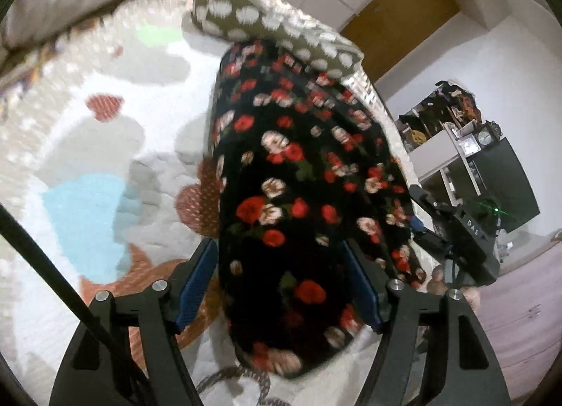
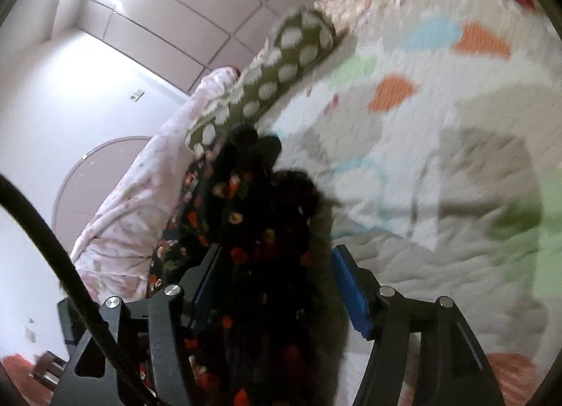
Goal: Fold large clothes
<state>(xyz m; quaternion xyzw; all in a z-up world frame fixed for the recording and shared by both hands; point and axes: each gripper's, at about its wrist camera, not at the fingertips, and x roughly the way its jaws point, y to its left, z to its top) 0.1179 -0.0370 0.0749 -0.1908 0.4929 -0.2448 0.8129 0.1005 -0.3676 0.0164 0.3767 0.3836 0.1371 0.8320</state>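
Observation:
A black garment with red and cream flowers (image 1: 291,195) lies bunched between the blue pads of my left gripper (image 1: 281,283), which is shut on it above the quilted bedspread (image 1: 87,160). The same floral garment (image 2: 253,230) fills my right gripper (image 2: 277,283), which is shut on a thick fold of it. The right gripper's black body (image 1: 467,241) shows at the right edge of the left wrist view, close beside the cloth. The frames are motion-blurred.
An olive cloth with white dots (image 1: 267,23) (image 2: 281,61) lies past the garment on the bed. A pale pink blanket (image 2: 140,188) is heaped at the bed's side. A dark shelf unit and TV (image 1: 491,160) stand by the wall, near a brown door (image 1: 404,16).

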